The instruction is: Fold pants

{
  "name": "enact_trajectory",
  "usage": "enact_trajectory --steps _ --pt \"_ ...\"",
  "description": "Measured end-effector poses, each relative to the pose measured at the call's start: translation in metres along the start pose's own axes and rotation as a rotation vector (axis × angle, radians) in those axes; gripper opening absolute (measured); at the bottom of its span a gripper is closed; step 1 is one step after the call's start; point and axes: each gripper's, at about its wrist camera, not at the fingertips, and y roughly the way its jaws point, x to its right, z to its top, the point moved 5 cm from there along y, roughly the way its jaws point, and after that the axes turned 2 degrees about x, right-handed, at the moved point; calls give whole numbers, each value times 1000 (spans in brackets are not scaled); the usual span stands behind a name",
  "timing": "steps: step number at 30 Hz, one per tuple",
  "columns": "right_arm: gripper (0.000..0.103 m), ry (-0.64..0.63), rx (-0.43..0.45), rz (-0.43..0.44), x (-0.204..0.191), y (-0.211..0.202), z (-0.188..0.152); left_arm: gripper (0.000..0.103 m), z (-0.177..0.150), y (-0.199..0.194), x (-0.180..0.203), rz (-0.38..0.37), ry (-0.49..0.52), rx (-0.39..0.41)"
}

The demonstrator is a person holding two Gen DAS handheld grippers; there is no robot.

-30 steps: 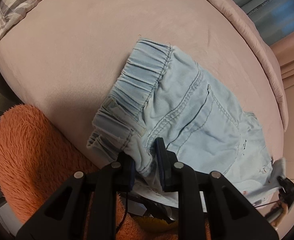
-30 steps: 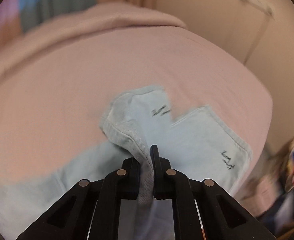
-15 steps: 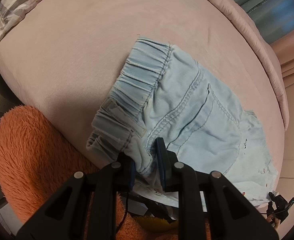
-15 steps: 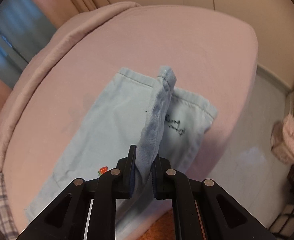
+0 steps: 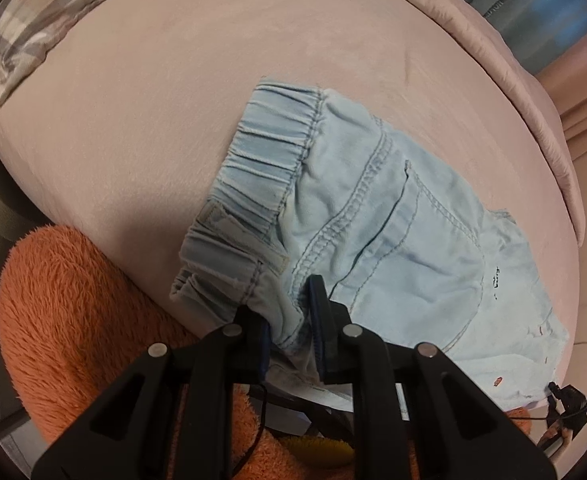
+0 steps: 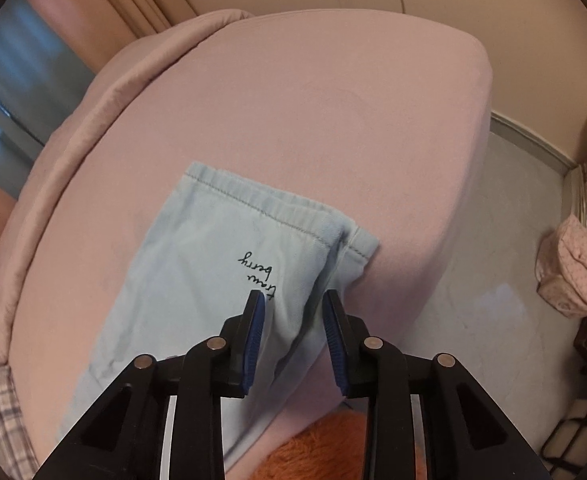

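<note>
On bed [image 5: 173, 100] | left gripper [image 5: 289, 316] pinches pants [image 5: 393, 220] waistband, grip partly hidden | right gripper [image 6: 293, 320] spread

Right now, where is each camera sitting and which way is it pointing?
Left wrist: rides the left gripper, looking along its fingers at the pants waistband it clamps on the pink bed.
Right wrist: rides the right gripper, open, facing the leg hem toward the floor.
Shared: same pants, same bed, orange cushion.
</note>
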Motion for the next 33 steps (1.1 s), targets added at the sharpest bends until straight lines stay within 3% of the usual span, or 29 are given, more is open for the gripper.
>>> enact_trajectory --steps 1,8,11,14,18,22,27,30,33 --pt "5 1 1 -10 0 2 1 13 0 -2 0 -4 -2 -1" --pt "2 47 80 81 5 -36 9 13 -4 -16 -9 -15 -4 -22" --pt "2 34 72 56 10 -33 6 13 -6 -3 -12 -4 -2 -47" --pt "2 46 0 0 18 -8 -2 15 -3 0 -9 22 28 -59" --pt "2 63 -45 -14 27 12 -8 16 -3 5 -15 1 -7 -71" --pt "2 69 -51 -24 28 13 -5 16 -1 8 -15 8 -13 -62" --pt "3 22 -47 -98 20 8 -5 17 -6 7 -8 20 11 -55" --pt "10 -91 5 -167 0 -11 -6 17 -10 5 2 41 56 -38" --pt "24 -193 23 -104 -39 -31 -12 17 -14 6 7 60 80 -21"
